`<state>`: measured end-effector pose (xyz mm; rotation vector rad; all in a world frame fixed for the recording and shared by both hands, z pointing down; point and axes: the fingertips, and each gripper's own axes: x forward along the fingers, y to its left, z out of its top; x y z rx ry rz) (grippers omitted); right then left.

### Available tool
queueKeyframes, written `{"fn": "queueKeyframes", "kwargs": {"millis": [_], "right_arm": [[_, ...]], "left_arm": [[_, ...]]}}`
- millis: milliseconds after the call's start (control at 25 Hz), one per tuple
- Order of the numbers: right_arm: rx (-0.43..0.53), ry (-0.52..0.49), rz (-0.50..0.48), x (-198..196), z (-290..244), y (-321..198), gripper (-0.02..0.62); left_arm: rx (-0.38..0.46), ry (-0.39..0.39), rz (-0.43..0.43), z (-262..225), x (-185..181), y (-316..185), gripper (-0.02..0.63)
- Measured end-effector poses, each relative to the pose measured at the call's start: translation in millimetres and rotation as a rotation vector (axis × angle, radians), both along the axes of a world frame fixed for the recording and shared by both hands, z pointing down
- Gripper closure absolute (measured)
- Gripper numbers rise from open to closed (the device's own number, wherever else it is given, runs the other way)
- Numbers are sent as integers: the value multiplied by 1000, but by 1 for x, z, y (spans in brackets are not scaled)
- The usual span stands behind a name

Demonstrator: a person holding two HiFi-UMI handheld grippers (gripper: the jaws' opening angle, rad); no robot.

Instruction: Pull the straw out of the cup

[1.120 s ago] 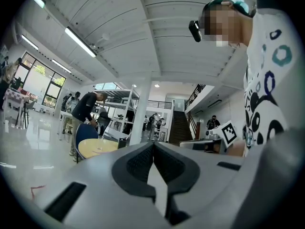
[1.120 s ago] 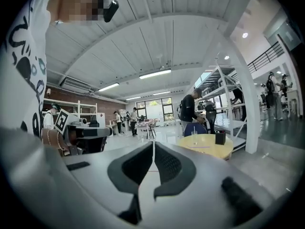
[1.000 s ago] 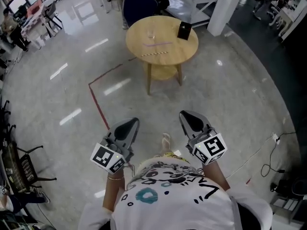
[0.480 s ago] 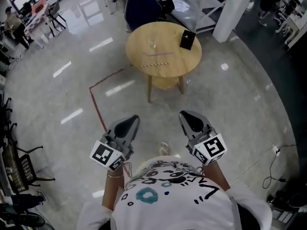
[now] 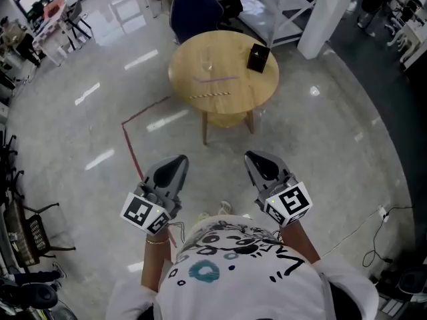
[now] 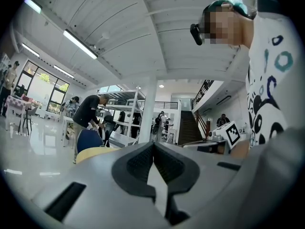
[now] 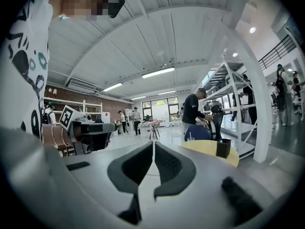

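Both grippers are held out in front of the person, well short of the round wooden surface (image 5: 252, 85) and touching nothing on it. The left gripper (image 5: 179, 160) has its jaws pressed fully together; its own view shows the ribbed dark pads meeting in a thin seam with nothing between them. The right gripper (image 5: 251, 156) is the same, with its jaws tight against each other and empty in the right gripper view. The two grippers sit side by side, apart from each other, with their tips aimed towards the surface.

The clear cup (image 7: 191, 139) stands on the surface, towards its far side from the person. The straw (image 7: 190, 134) is upright inside the cup, sticking out above the rim. From the head view the cup (image 5: 207, 64) is only a faint glint on the wood.

Nearer the person than the cup, a purple straw (image 5: 215, 79) and a striped straw (image 5: 209, 95) lie flat on the surface, roughly parallel and not touching. A black box (image 5: 257, 57) stands near the surface's right edge, well apart from the cup. A blue chair (image 5: 193, 11) is drawn up at the far side of the surface. A red tape line (image 5: 131, 144) runs across the floor to the left of the surface.
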<state>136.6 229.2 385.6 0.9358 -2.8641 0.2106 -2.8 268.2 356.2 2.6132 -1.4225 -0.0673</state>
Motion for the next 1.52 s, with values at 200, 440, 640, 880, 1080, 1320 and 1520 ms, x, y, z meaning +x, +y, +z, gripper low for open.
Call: {"fn": "queueKeyframes", "kwargs": {"millis": [200, 440, 640, 880, 1080, 1320, 1520], "right_arm": [[-12, 4, 3, 2, 3, -16, 568], [-19, -2, 2, -6, 0, -42, 568], [-24, -11, 1, -23, 0, -61, 568], [-40, -10, 10, -51, 5, -93, 568], [-46, -11, 25, -67, 8, -117, 567], [-50, -10, 48, -91, 10, -138, 566], [-39, -7, 64, -105, 10, -155, 567]], "left_arm": [[-9, 1, 7, 0, 4, -12, 591], [-32, 0, 7, 3, -2, -35, 591], [-39, -8, 14, 5, -18, -61, 591], [-52, -12, 46, 7, -40, -100, 591], [-57, -11, 76, 6, -52, -129, 591], [-55, -9, 102, 7, -72, -153, 591], [-78, 6, 113, 15, -87, -168, 590]]}}
